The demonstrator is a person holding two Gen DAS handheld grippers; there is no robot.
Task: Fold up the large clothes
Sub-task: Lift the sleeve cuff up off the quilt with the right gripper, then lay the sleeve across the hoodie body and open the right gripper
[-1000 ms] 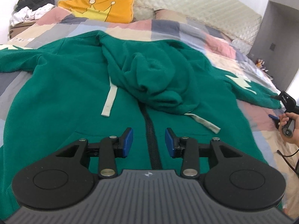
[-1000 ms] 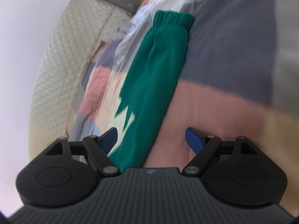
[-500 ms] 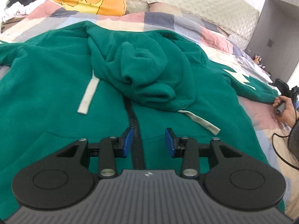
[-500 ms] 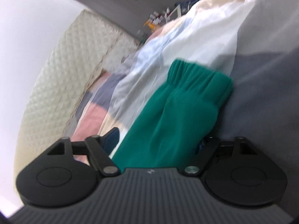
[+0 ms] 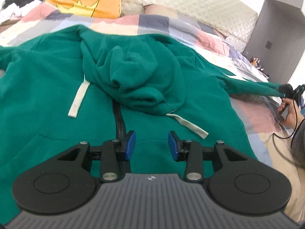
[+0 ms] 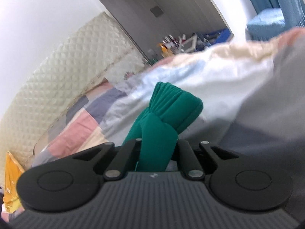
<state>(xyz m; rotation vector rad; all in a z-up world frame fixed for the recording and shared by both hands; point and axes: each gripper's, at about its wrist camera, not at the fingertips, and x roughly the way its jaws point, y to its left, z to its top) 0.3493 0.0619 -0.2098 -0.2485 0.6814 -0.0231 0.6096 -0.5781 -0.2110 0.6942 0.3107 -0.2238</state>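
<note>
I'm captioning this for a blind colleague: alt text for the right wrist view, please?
The right tongs are shut on the bunched green sleeve, whose ribbed cuff sticks out past them. Behind lie a patchwork quilt and a cream quilted headboard.

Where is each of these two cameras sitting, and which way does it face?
Left wrist: sits on the left tool, facing across the green hoodie towards the headboard; its open fingers and the person's other hand show.
Right wrist: sits on the right tool, shut on the hoodie's sleeve cuff, facing the bed's far edge.
Shared: hoodie, patchwork quilt, headboard.
</note>
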